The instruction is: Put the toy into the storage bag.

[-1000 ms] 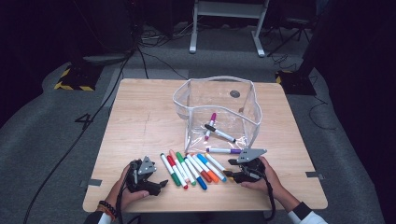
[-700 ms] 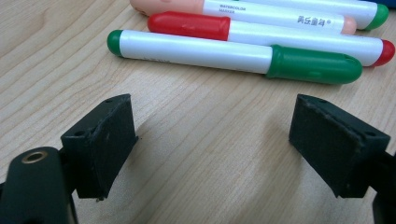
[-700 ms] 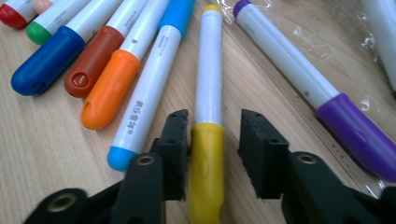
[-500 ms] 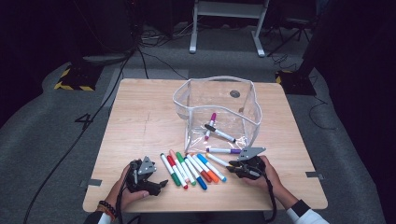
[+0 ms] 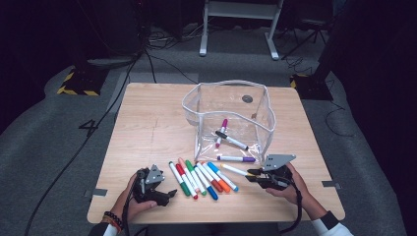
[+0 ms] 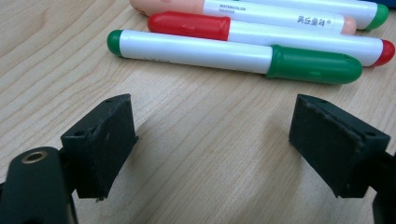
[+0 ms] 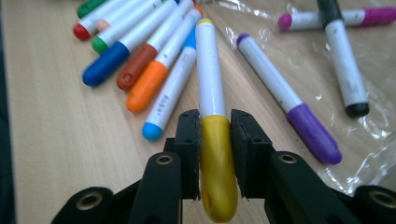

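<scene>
My right gripper [image 7: 215, 122] is shut on the yellow cap of a yellow-and-white marker [image 7: 211, 79]; its jaws have just been closing on it. In the high view that gripper [image 5: 253, 173] is at the front right of the table, and the marker [image 5: 235, 169] points left toward a row of several coloured markers [image 5: 201, 178]. My left gripper [image 6: 212, 140] stands open on the wood with nothing between its pads, just short of a green marker [image 6: 224, 56] and a red one [image 6: 280, 35]. The high view places it [image 5: 167, 193] at the front left.
A clear plastic pouch [image 5: 231, 93] stands open behind the row. On its plastic lie a purple marker [image 5: 237, 159], a black one [image 5: 231, 140] and a magenta one [image 5: 222, 132]. The table's front edge [image 5: 216, 219] runs just behind both hands.
My right gripper's jaws have closed on the yellow marker's cap and the hand has risen slightly with it. The left gripper has stayed where it was.
</scene>
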